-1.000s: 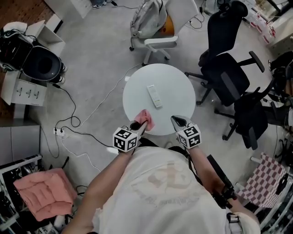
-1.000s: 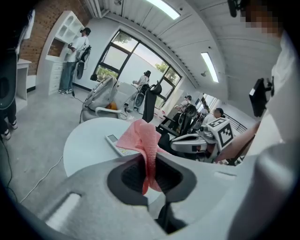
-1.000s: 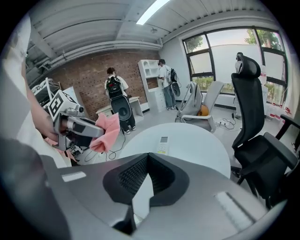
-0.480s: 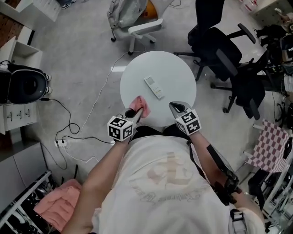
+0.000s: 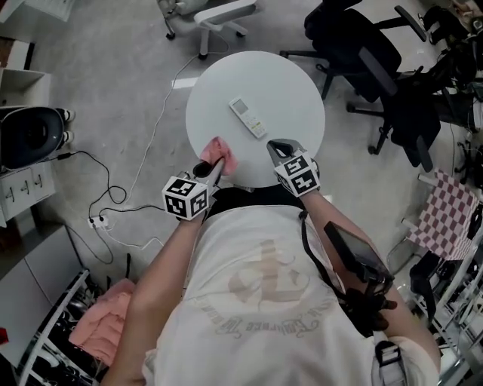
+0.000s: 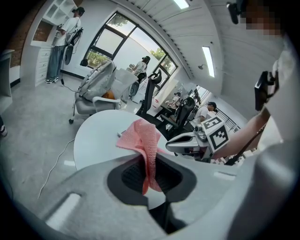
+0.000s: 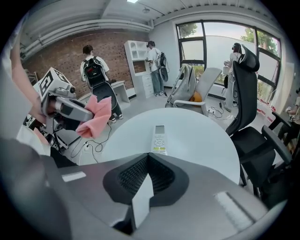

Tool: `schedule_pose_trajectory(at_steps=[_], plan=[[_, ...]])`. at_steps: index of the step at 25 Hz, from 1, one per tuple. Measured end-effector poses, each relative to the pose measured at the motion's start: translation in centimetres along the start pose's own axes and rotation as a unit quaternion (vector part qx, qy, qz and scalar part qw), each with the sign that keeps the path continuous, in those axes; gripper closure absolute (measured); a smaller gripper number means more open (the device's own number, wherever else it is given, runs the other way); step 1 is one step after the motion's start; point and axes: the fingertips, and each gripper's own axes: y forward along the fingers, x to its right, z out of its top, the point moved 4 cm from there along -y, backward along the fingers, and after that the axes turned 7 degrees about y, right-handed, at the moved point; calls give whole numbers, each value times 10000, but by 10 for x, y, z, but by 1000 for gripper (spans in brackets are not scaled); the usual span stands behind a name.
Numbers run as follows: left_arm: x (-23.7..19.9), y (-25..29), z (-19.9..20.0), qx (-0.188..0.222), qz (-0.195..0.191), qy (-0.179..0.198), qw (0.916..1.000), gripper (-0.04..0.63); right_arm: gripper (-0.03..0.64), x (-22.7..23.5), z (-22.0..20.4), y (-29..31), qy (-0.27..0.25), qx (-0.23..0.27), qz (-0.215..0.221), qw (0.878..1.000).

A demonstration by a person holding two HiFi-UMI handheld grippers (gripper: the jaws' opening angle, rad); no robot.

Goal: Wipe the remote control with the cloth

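Left gripper (image 5: 212, 163): jaws are closed on the pink cloth (image 5: 219, 153). The cloth is pinched between the pads, with a short tail hanging below and the rest bunched above the tips. It is held over the near-left edge of the round white table (image 5: 294, 83). Contact between cloth and tabletop cannot be confirmed.

Right gripper (image 5: 275, 146): jaws are pressed fully together, with nothing between them. It is tilted downward over the near edge of the table, just right of the cloth.

Remote control (image 5: 248, 117): it is laid flat near the table centre, buttons up, and is seen diagonal in the head view. It is untouched, apart from both grippers and the cloth. In the right gripper view it is seen straight ahead of the closed jaws.

Around the table, a black office chair (image 5: 355, 38), a white chair (image 5: 219, 11) and a cable (image 5: 151, 151) on the floor are seen.
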Motion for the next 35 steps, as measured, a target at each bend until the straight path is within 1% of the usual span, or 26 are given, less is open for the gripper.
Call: schedule_pose_trajectory(at_steps=[4,7,10,14,18,20,24,29,31,32,35], plan=[[-3,8,-3,-214,-1,-21,9998,572,609,7,-5,19,99,-82,-76,9999],[-5,19,0,-342,-34,4,9994,572,607,15,-6,29,117,-136,-234,9996],[-3,30,5,-415,-110,21,9991,572,556,19,-5,39,231,-162,-276,9992],[0,45,13,-499,-174,64,9986,572,438,21,-5,54,272,-304,-249,9989],[-2,58,19,-599,-170,114,9980,572,349,27,-10,74,233,-511,-276,9980],[-5,61,23,-630,-147,146,9978,572,328,28,-10,82,176,-538,-260,9981],[-8,60,31,-663,-73,208,9976,571,321,26,-9,87,-36,-545,-248,9982],[-9,59,35,-680,-18,186,9975,572,325,20,-10,91,-298,-609,-124,9976],[-8,60,36,-682,-25,174,9975,572,346,15,-9,92,-468,-626,-58,9969],[-8,61,37,-686,-35,173,9975,572,374,13,-8,92,-561,-637,-41,9964],[-9,65,38,-713,-82,183,9973,572,382,9,-7,92,-701,-670,-26,9953]])
